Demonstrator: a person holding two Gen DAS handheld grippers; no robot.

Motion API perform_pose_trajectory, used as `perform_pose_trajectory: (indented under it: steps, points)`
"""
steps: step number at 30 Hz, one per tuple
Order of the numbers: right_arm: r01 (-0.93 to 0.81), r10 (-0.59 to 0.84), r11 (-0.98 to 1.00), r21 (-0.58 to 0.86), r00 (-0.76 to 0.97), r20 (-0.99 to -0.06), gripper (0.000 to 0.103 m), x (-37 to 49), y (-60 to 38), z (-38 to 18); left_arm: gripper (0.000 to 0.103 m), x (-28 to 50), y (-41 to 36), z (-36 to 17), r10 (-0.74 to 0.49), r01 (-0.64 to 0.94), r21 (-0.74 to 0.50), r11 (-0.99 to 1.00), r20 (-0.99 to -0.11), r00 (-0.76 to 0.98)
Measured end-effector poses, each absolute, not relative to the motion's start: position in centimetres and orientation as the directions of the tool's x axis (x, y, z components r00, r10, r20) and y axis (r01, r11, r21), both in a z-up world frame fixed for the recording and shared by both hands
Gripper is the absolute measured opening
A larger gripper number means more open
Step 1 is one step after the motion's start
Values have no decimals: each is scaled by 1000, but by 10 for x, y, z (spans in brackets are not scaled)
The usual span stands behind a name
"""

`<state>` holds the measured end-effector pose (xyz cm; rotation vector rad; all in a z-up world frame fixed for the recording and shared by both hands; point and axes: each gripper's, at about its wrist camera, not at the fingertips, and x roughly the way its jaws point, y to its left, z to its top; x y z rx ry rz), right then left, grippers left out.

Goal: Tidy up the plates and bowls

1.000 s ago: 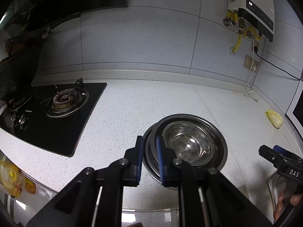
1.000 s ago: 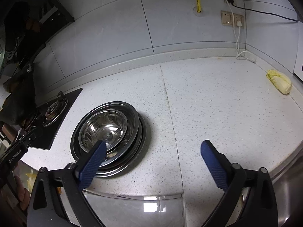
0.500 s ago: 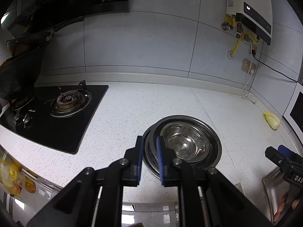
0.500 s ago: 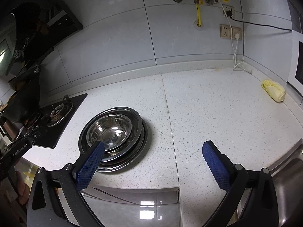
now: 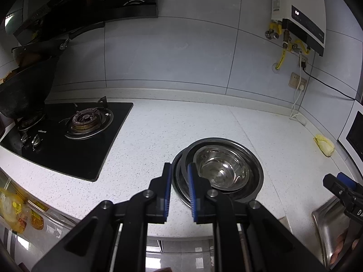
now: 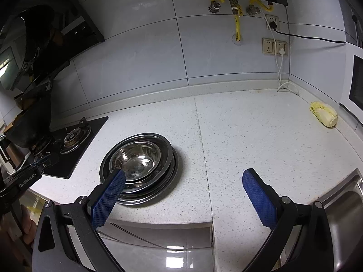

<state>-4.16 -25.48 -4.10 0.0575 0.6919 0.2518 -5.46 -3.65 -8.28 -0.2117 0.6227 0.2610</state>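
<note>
A stack of steel plates [image 5: 254,185] with a steel bowl [image 5: 222,170] nested on top sits on the white speckled counter; it also shows in the right wrist view [image 6: 158,181], with the bowl [image 6: 138,158] on top. My left gripper [image 5: 178,167] is held above the counter's front edge, just left of the stack, its blue pads a narrow gap apart with nothing between them. My right gripper [image 6: 183,174] is wide open and empty, raised in front of the counter to the right of the stack.
A black gas hob [image 5: 74,136] lies at the left with a dark pot [image 5: 20,95] on it. A yellow cabbage [image 6: 324,114] lies at the far right by the wall. A steel sink [image 6: 340,215] is at the right front. Sockets and cables [image 6: 275,47] hang on the wall.
Both grippers have drawn back and up from the counter, so the stack looks smaller and farther. The stack has not moved. Jaw openings are unchanged.
</note>
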Motion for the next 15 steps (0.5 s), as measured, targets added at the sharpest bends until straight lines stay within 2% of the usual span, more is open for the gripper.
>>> perform_pose_trajectory:
  steps: [15]
  points:
    - [-203,225,974,105,762,-607,101,-54,-263,-34,14,-64,-36,-79,201,-324,-104,940,-599,775]
